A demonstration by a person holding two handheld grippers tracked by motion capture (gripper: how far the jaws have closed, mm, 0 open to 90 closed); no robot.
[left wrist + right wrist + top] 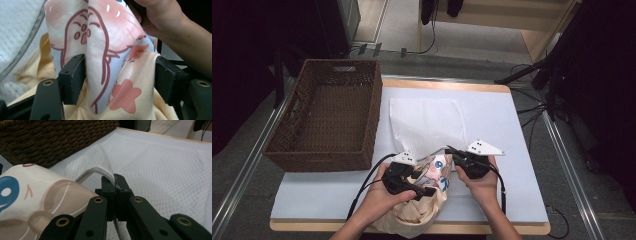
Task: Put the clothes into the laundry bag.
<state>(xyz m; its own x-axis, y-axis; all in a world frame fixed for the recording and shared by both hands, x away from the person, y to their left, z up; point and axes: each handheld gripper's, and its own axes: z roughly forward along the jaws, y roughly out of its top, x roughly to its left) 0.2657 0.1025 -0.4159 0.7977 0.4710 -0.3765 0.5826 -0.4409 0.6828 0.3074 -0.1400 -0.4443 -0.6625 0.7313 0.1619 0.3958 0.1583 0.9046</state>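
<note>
A cream cloth (417, 215) printed with cartoon figures is bunched at the table's front edge. My left gripper (428, 189) reaches into it from the left. In the left gripper view a loose fold of the cloth (112, 50) hangs between the wide-apart jaws of that gripper (117, 72), which stands open. A white mesh bag (427, 122) lies flat behind the cloth. My right gripper (450, 149) is shut on the bag's near hem and lifts it a little. The right gripper view shows the pinched hem in the gripper (116, 182), the mesh bag (162, 170) beyond and the cloth (30, 195) at the left.
A brown wicker basket (372, 120) stands on the left of the white mat (497, 120), close to the bag; its wall (50, 140) fills the top left of the right gripper view. Cables and stand legs lie on the floor beyond the table's right side.
</note>
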